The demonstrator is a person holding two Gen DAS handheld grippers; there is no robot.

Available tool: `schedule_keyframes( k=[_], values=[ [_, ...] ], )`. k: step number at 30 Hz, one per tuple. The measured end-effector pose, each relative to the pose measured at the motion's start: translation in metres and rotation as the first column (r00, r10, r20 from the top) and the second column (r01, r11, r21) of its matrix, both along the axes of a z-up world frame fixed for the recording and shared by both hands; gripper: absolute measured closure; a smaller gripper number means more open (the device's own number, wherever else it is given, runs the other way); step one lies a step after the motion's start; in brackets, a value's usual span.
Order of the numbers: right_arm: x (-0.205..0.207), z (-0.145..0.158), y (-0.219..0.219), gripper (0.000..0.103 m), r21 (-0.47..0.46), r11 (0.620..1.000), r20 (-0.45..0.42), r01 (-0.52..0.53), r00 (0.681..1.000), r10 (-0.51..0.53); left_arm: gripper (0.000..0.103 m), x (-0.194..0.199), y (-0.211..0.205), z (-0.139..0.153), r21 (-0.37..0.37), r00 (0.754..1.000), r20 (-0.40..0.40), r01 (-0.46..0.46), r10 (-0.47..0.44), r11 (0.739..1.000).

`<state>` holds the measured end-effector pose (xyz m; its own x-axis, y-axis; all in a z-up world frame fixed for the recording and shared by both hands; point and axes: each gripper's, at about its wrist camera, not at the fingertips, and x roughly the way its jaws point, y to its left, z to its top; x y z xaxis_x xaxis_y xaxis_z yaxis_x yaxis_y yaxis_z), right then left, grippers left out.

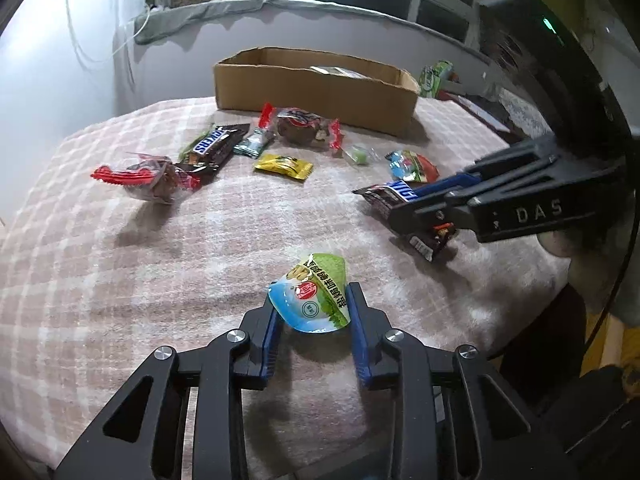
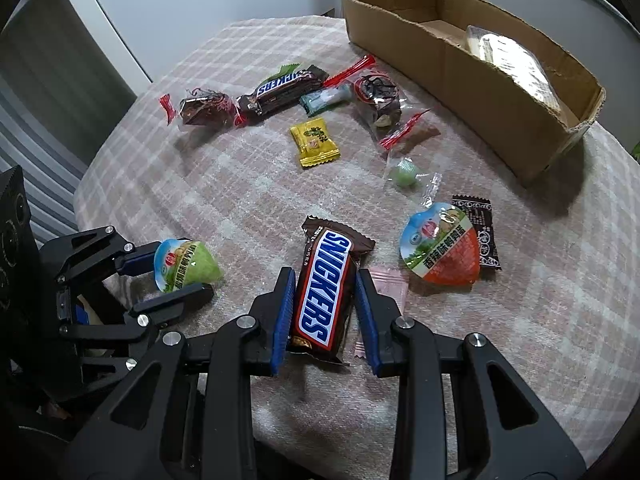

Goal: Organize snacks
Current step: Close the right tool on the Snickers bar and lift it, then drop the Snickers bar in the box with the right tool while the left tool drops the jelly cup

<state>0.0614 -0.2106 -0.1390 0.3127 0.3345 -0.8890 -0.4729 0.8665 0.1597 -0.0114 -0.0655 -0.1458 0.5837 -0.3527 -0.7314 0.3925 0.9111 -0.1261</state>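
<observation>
- The left gripper (image 1: 314,312) grasps a green snack cup (image 1: 316,296) with a blue and green foil lid; both blue pads touch its sides, and the cup is at the near part of the checked cloth (image 1: 120,260).
- The right gripper (image 2: 324,312) has its two pads at both sides of a Snickers bar (image 2: 326,288). The left pad touches the wrapper; at the right pad I cannot tell if there is a small gap, so the grip looks closed on the bar but not surely firm.
- A pale pink sachet (image 2: 390,284) lies partly under the right finger, just beside the bar.
- To the right of it sits an orange snack cup (image 2: 442,246), touching a dark brown sachet (image 2: 478,232).
- A green candy in clear wrap (image 2: 406,174) lies between the orange cup and the cardboard box (image 2: 500,108).
- The box stands at the far edge of the cloth, open at the top, with a clear packet (image 2: 516,60) inside.
- In the middle lie a yellow candy (image 2: 314,142), a second Snickers bar (image 2: 280,88), a small teal sachet (image 2: 326,100) and two clear bags with red ends (image 2: 204,106), (image 2: 378,100), holding dark pieces.
</observation>
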Motion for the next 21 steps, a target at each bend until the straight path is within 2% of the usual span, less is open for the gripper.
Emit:
schedule_keyframes(
  k=[7, 15, 21],
  values=[
    [0.000, 0.007, -0.004, 0.071, 0.016, 1.000, 0.015, 0.012, 1.000, -0.012, 0.074, 0.009, 0.008, 0.014, -0.036, 1.000, 0.017, -0.017, 0.017, 0.999],
    [0.008, 0.044, -0.018, 0.071, 0.054, 0.998, 0.091, 0.035, 0.995, -0.039, 0.074, 0.038, 0.007, 0.059, -0.070, 0.993, 0.118, 0.010, -0.002, 0.997],
    [0.028, 0.071, -0.033, 0.071, 0.082, 0.994, 0.145, 0.073, 0.986, -0.085, 0.074, 0.072, 0.004, 0.089, -0.092, 0.985, 0.173, 0.020, -0.004, 0.996]
  ],
)
